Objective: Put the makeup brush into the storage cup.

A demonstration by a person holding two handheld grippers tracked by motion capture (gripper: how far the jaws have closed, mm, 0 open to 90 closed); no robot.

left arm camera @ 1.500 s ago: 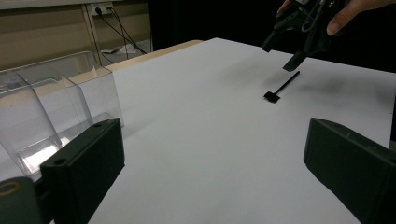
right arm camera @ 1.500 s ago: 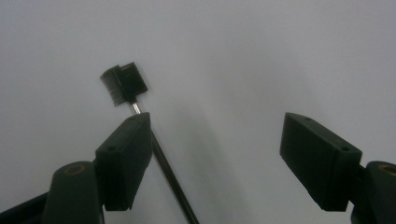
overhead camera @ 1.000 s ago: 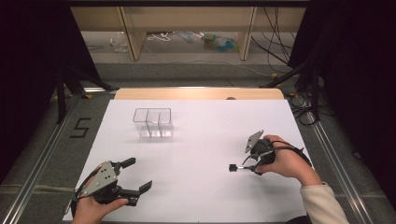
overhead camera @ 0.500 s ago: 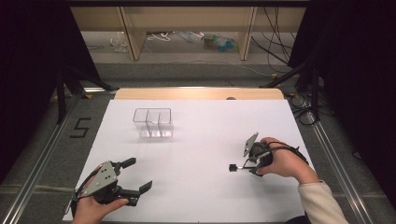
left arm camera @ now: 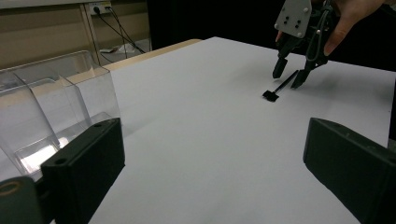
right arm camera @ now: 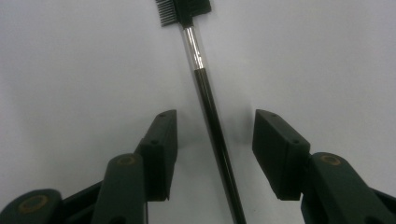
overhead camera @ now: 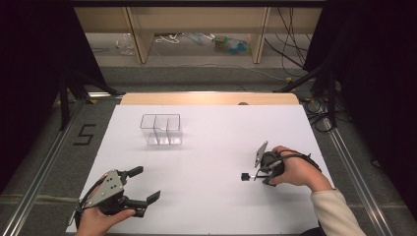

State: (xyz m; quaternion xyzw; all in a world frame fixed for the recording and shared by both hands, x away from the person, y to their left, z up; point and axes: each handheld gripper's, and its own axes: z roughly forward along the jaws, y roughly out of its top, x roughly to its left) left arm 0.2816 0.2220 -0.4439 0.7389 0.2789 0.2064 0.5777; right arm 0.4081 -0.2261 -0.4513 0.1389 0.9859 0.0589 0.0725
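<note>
Brow comb/brush (right arm camera: pixel 205 88) lies flat on the white tabletop (overhead camera: pixel 211 147), right-of-centre in the high view, thin black handle with a silver ferrule and a small toothed head pointing away from the hand.

Right claw (right arm camera: pixel 215 140) is straddling the handle: one pad each side, clear gaps on both, no contact yet. Jaws have just been closing in on it, now roughly half width versus the wider spread a second ago. Comb hasn't shifted between frames; hand barely moved. So: open around the handle, not gripping. My read is the pick is mid-commit; the handle sits a bit skewed between the pads, so it may roll or swing when they land.

Left claw (overhead camera: pixel 140 189) rests low at the near-left corner of the tabletop, jaws wide apart, nothing between them, unchanged from the earlier frames. Right claw (left arm camera: pixel 292 74) is also visible from the left gripper view, tips down on either side of the comb (left arm camera: pixel 280 88).

Clear plastic organiser (overhead camera: pixel 161 129) stands at the far-left of the tabletop, well apart from the comb. Three compartments as far as I can tell, all look empty. Likely drop target; nothing placed yet.
</note>
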